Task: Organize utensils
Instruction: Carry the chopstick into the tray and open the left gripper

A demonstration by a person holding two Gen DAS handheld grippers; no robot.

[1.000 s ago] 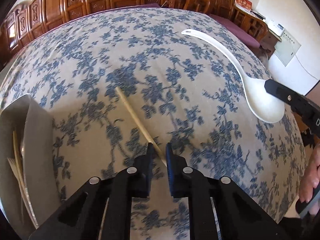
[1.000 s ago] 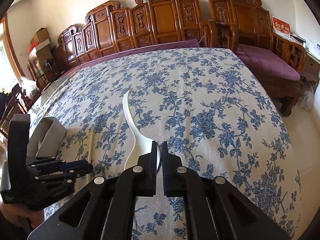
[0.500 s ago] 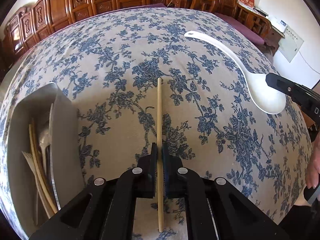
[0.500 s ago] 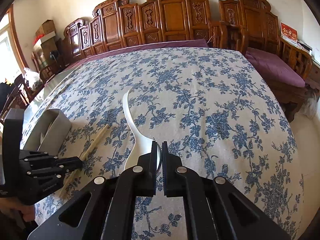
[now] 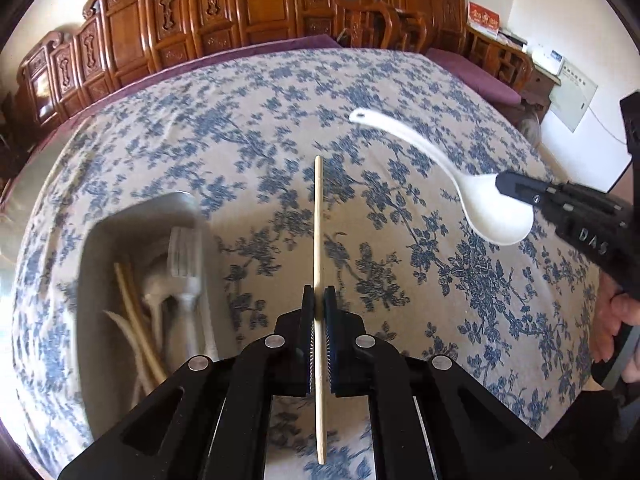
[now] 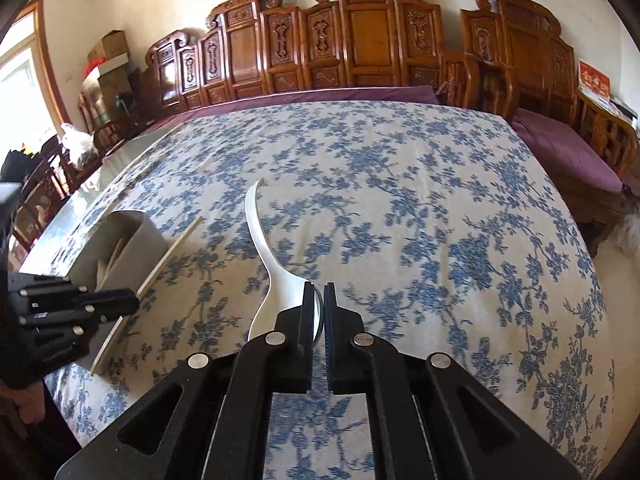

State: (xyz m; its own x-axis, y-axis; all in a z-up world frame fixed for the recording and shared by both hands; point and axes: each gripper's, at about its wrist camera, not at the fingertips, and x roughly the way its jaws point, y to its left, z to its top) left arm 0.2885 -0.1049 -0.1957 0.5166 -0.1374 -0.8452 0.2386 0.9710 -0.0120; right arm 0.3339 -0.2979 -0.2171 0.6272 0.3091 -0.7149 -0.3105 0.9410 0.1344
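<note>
Left gripper (image 5: pixel 319 300), clamped on the chopstick (image 5: pixel 319 220) a second ago, now carries it off the tabletop (image 5: pixel 280 100) near the holder (image 5: pixel 96 248), right gripper (image 6: pixel 319 300) pinching the white spoon (image 6: pixel 260 240), both seemingly headed for the holder.

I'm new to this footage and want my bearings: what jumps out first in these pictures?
Two black grippers each hold a utensil over the blue floral tablecloth: the left gripper clamps a pale wooden chopstick, and the right gripper pinches the bowl of a long white plastic spoon. At the left sits a grey open holder already filled with a fork and chopsticks.
</note>
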